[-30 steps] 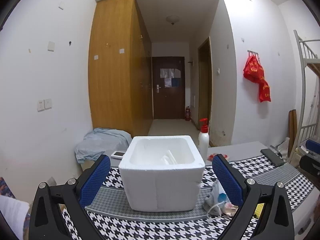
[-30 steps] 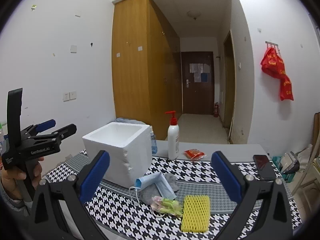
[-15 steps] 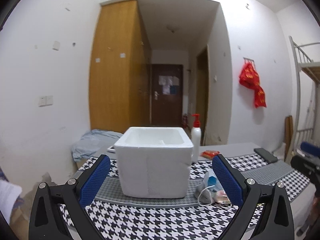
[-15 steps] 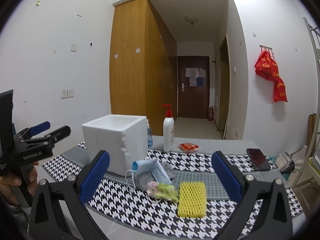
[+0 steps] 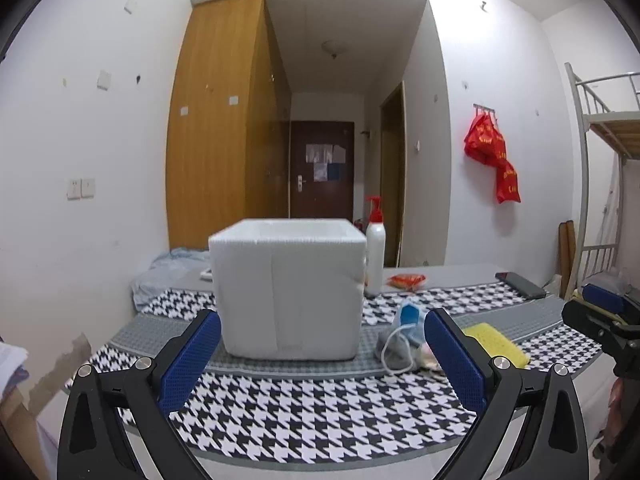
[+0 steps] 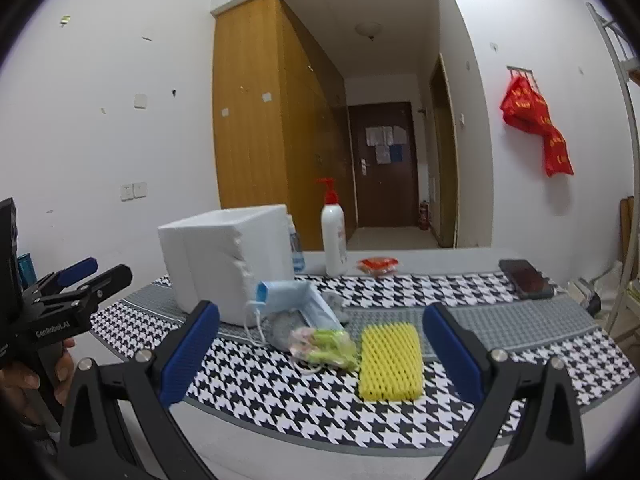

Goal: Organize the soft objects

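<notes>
We hold both claws wide and empty above the near tabletop (image 6: 280, 436) edge: left claw (image 5: 322, 354), right claw (image 6: 320, 354). The yellow foam net (image 6: 390, 362), face mask (image 6: 294, 300) and grey cloth (image 6: 282, 330) lie beside the foam box (image 6: 228, 260).

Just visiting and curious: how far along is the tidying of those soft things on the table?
Nothing looks done yet. The yellow foam net, blue face mask and greenish-pink bundle all lie on the checked cloth beside the white foam box. The left gripper and right gripper are open, holding nothing. All the sorting remains.
</notes>
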{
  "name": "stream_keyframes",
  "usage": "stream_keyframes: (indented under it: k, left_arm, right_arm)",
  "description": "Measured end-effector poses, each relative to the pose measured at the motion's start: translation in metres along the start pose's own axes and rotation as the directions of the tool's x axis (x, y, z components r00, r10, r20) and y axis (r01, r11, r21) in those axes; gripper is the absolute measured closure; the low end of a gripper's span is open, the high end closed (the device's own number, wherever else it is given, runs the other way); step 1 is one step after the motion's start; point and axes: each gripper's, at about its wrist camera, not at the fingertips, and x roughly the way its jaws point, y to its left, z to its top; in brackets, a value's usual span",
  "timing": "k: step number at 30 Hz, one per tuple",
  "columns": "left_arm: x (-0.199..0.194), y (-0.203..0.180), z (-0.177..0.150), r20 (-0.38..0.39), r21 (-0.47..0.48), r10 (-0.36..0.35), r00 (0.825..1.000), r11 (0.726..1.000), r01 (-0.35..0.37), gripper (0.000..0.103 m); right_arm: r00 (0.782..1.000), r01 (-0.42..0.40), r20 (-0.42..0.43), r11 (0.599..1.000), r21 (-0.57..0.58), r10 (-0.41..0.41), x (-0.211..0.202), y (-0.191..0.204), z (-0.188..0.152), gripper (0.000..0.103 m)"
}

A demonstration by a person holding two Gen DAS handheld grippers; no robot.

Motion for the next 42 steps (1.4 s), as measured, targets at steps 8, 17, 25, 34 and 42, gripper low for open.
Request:
stream_keyframes:
  k: [8, 17, 25, 34, 42]
  left_arm:
    - [0.013, -0.008, -0.008, -0.024, 0.002, -0.021, 0.999, 1.0, 0.022, 0.001]
    - [0.034, -0.038, -0.006, -0.083, 0.048, -0.133, 0.988, 0.989, 0.137, 0.001]
    - [0.061, -0.071, -0.005, -0.161, 0.041, -0.255, 0.953, 0.963, 0.265, 0.001]
    - [0.08, -0.096, -0.01, -0.231, 0.05, -0.322, 0.918, 0.938, 0.342, 0.001]
    - [0.095, -0.11, -0.012, -0.296, 0.058, -0.347, 0.89, 0.924, 0.379, 0.001]
  right_arm:
    - [0.998, 0.031, -0.058, 1.0, 0.004, -0.031, 0.013, -0.01, -0.007, 0.0]
    - [0.989, 0.111, -0.095, 0.994, -0.001, -0.11, 0.013, -0.029, -0.01, 0.0]
    - [0.976, 0.194, -0.108, 0.981, 0.015, -0.191, 0.005, -0.053, -0.013, 0.0]
    - [0.964, 0.23, -0.15, 0.972, 0.048, -0.221, 0.01, -0.077, -0.019, 0.0]
    - [0.962, 0.213, -0.183, 0.976, 0.035, -0.204, 0.024, -0.083, -0.022, 0.0]
